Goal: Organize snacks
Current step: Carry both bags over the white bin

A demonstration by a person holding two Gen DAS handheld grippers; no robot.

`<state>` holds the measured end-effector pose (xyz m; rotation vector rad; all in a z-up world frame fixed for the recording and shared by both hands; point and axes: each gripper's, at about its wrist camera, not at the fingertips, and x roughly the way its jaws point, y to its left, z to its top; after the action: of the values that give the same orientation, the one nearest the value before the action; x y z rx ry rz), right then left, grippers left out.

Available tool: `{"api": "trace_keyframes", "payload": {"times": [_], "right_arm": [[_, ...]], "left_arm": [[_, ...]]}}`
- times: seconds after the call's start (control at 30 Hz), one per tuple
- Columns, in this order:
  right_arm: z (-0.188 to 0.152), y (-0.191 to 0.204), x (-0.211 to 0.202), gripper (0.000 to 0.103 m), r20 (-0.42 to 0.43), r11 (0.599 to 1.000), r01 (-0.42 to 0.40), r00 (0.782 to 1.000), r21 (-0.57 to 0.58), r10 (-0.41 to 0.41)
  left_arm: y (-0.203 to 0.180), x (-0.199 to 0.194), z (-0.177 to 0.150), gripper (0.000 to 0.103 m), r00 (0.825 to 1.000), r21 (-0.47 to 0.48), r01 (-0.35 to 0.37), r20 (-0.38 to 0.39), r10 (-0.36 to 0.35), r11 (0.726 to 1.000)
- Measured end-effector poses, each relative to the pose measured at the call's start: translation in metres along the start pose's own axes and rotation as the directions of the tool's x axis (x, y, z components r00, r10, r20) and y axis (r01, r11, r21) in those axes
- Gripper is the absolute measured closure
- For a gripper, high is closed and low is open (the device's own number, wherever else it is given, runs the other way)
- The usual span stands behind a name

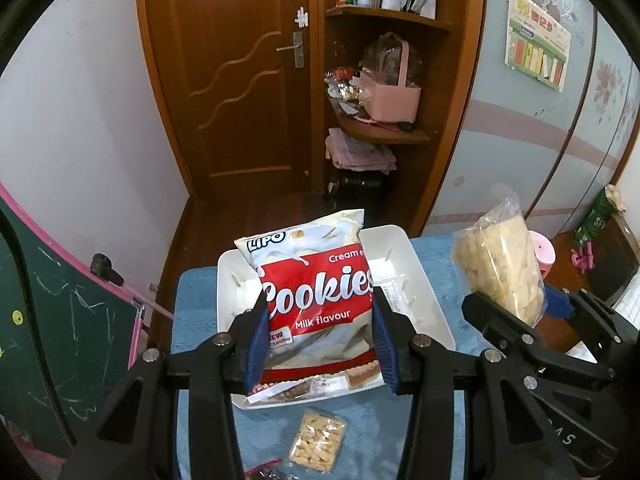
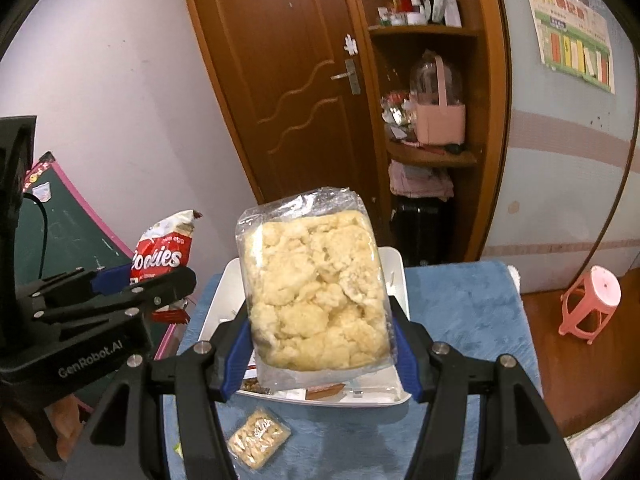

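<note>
Two hand-held claws hover over a bench covered in blue cloth (image 1: 434,264), each carrying a snack pack above a white tray (image 1: 430,280).

Progress: the sorting looks partly done. A few small wrapped snacks already lie in the tray's near end, at about 6 o'clock below the raised packs, though they are too hidden to name. One small clear packet of pale biscuits (image 2: 258,444) is not yet in the tray; it lies on the cloth just in front of it. The two large packs have not been set down.

The left claw (image 1: 320,320) is closed partway on a red-and-white cookies bag (image 1: 316,292), its blue pads pressing the bag's sides, the bag upright over the tray's middle.

The right claw (image 2: 322,332) stands wider, gripping a clear bag of pale yellow puffed snacks (image 2: 316,292) by its lower sides, held upright above the tray. In the left view it sits at 3 o'clock of the cookies bag.
</note>
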<state>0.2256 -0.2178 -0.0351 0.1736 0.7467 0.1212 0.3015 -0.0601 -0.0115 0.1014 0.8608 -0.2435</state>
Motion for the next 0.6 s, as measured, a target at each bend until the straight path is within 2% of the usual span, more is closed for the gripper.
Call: {"api": "trace_keyframes", "payload": {"times": [0.33, 0.6], "right_arm": [[-0.005, 0.004, 0.047, 0.042, -0.102, 0.998, 0.046, 0.994, 0.036, -0.042], [-0.008, 0.007, 0.069, 0.042, -0.143, 0.996, 0.07, 0.988, 0.049, -0.062]], "left_arm": [[0.021, 0.052, 0.0, 0.059, 0.997, 0.007, -0.01, -0.073, 0.011, 1.0], [0.03, 0.073, -0.004, 0.059, 0.995, 0.014, -0.022, -0.098, 0.024, 1.0]]}}
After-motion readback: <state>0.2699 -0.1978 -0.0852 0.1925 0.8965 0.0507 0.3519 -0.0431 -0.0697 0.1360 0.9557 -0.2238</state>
